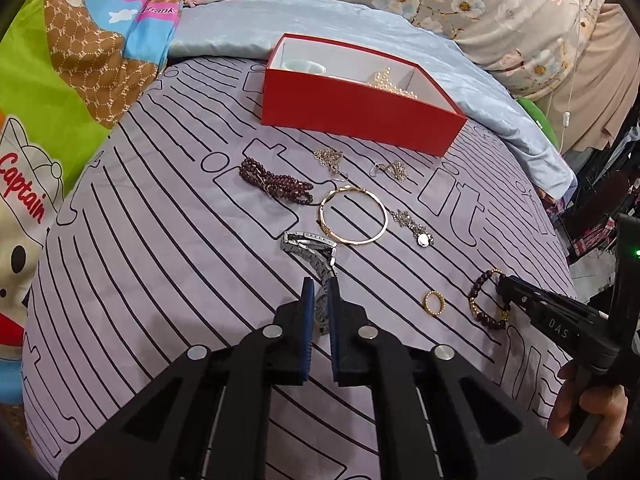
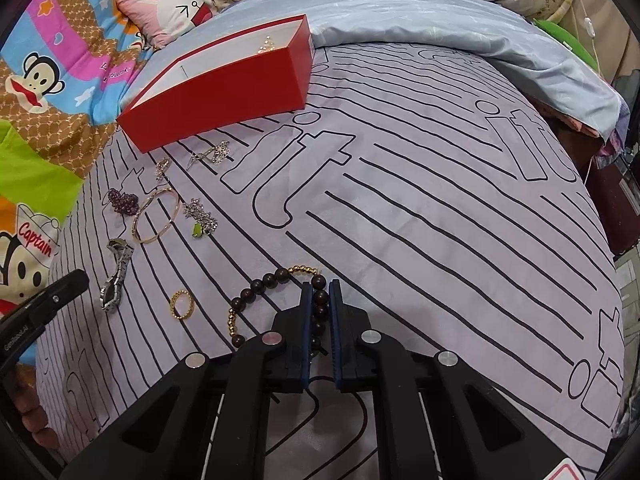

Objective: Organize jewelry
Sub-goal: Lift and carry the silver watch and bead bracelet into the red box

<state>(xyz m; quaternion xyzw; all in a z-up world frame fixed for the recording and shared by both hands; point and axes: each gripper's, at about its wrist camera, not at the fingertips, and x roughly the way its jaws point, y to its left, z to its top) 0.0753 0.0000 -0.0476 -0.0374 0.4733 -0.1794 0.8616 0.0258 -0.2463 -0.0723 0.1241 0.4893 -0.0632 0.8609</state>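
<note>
A red box (image 1: 352, 110) stands at the back of the striped lilac sheet, with a pearl piece (image 1: 390, 80) and a pale round item inside; it also shows in the right wrist view (image 2: 216, 92). My left gripper (image 1: 320, 284) is shut on the silver watch (image 1: 316, 254). My right gripper (image 2: 320, 286) is shut on the dark bead bracelet (image 2: 276, 280) with gold beads. Loose on the sheet lie a gold bangle (image 1: 354, 216), a garnet bead strand (image 1: 276, 182), a gold ring (image 1: 434, 303), and several small chains and pendants (image 1: 412, 226).
A blue satin quilt (image 1: 360, 24) lies behind the box. Cartoon bedding (image 1: 80, 60) is at the left and floral pillows (image 1: 500, 0) are at the back. The bed's right edge drops to dark furniture (image 2: 618, 184).
</note>
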